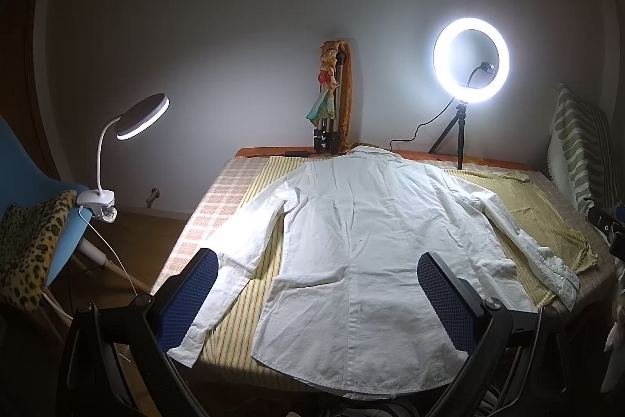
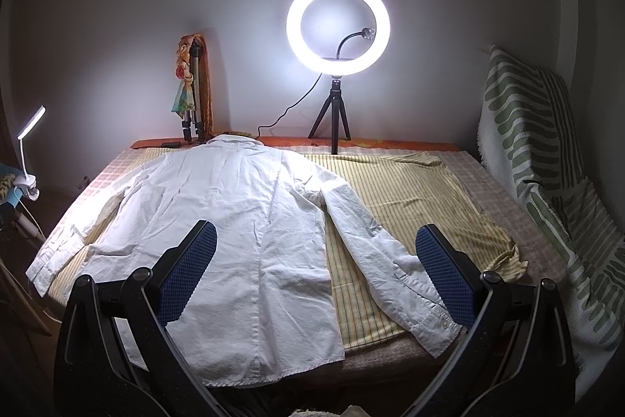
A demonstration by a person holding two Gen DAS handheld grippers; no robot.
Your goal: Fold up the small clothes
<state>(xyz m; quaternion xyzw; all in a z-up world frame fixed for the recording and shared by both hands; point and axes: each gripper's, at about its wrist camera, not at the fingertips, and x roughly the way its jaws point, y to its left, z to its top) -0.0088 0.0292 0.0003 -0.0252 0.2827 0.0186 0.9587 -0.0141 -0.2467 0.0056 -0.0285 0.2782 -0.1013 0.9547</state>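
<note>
A white long-sleeved shirt lies spread flat, back side up, on a yellow striped cloth that covers most of the table, its collar toward the far wall and its hem at the near edge. Both sleeves angle outward and down, the cuffs reaching the near corners. The left tongs hang above the lower part of the shirt, spread wide with nothing between the blue pads, one over the left sleeve and the other over the shirt body near its right side. The right tongs are likewise wide apart and empty, poised above the shirt's right half, one pad over the body and one over the right cuff. At the back of the table a lit ring light stands on a small tripod, and a folded tripod leans at the wall. A clip lamp glows from a blue chair on the left, where a leopard-print cloth is draped
</note>
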